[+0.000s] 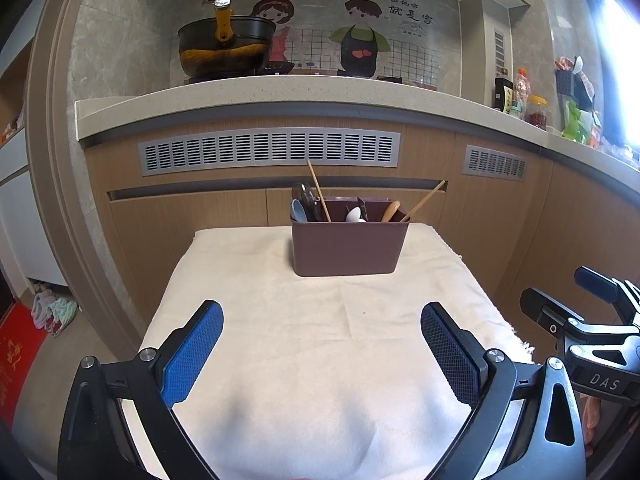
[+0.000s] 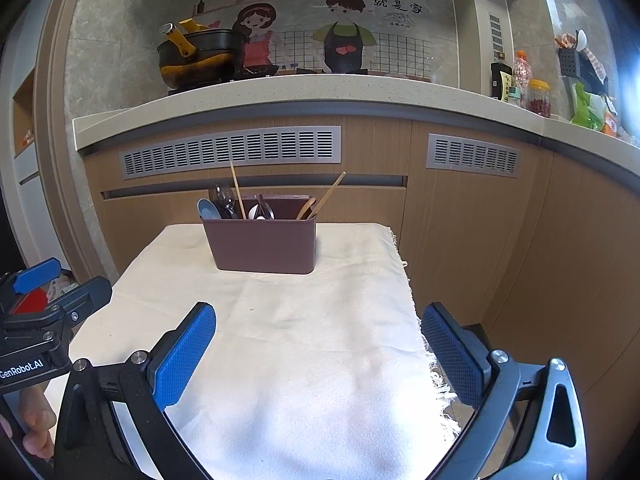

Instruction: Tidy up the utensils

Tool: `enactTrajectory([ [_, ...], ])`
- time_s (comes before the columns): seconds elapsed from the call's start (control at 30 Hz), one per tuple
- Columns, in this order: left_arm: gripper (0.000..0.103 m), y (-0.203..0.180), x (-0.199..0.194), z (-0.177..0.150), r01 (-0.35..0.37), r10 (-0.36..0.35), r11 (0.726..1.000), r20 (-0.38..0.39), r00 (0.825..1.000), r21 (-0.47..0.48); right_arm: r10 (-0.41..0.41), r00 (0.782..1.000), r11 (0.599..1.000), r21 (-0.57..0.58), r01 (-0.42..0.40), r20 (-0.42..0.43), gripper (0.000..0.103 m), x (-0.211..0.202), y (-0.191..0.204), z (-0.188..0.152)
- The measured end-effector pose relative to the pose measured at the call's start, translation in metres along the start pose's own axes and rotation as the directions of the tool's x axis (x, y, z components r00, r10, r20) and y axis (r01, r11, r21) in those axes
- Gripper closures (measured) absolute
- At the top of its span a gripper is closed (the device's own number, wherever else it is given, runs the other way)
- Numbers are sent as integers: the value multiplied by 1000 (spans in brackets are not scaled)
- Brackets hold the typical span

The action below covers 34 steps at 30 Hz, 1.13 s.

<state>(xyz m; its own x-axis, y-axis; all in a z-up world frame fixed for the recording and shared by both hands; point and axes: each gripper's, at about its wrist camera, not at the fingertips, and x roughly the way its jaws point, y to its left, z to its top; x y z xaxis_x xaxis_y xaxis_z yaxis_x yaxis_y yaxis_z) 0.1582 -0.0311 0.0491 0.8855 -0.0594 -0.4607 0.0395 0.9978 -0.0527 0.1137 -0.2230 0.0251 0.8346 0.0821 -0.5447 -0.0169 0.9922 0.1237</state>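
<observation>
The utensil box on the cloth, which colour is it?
The box is a dull reddish brown, plain with no pattern. It shows best in the left wrist view.

Wood-fronted cabinets (image 1: 208, 216) with grey vents (image 1: 268, 150) stand under a pale countertop (image 1: 280, 92); cartoon wall tiles (image 1: 360, 36) behind, bright window (image 1: 620, 72) at right.

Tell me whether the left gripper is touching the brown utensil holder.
Apart. The left wrist view shows the left gripper, jaws open and empty, with a wide stretch of bare cream cloth between it and the brown utensil holder.
</observation>
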Motion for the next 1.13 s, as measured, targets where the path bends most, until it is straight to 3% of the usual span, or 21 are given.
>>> enactTrajectory([
  [1.13, 4, 0, 0, -5, 1, -1, 1000, 0, 1000, 18, 4, 1000, 1000, -5, -4, -1, 0, -1, -3, -1],
])
